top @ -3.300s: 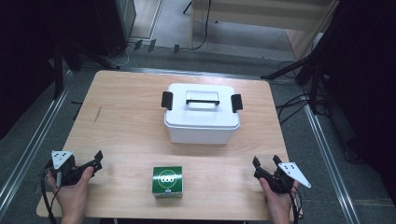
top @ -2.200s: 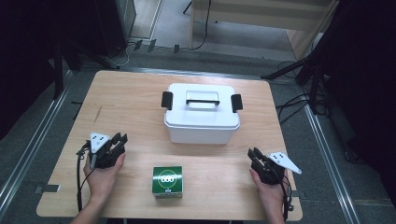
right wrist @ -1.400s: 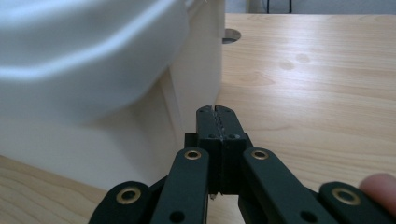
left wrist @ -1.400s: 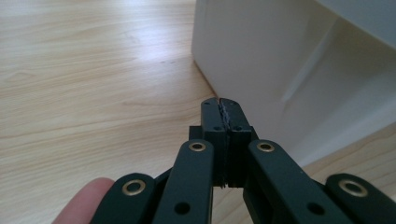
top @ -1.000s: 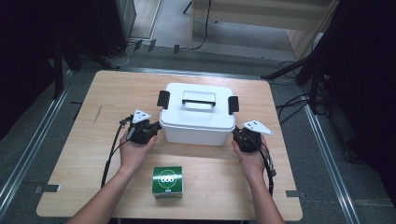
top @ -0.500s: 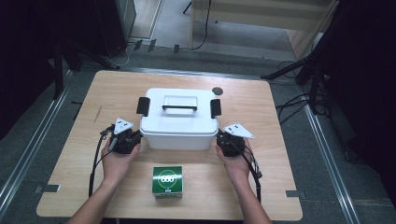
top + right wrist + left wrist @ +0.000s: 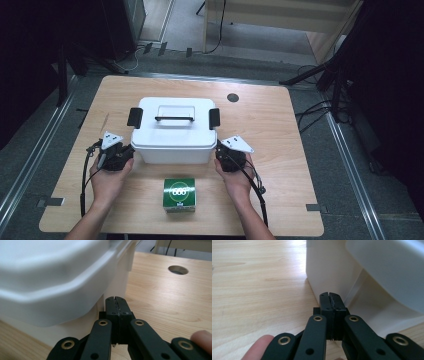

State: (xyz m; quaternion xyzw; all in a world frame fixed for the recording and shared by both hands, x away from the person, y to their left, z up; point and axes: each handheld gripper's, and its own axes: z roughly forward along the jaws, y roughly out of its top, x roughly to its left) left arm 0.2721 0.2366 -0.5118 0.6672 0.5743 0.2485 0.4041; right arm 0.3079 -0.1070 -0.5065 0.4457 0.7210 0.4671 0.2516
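Your left gripper (image 7: 126, 152) and right gripper (image 7: 223, 156) are both clenched on nothing. They flank the white lidded box (image 7: 173, 131), tips at its lower side walls.

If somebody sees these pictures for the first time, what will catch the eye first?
First the big white box with a lid and black side clips, in the middle of the wooden table. A shut claw sits at each near corner: the left claw and the right claw. A small green box lies nearer the person.
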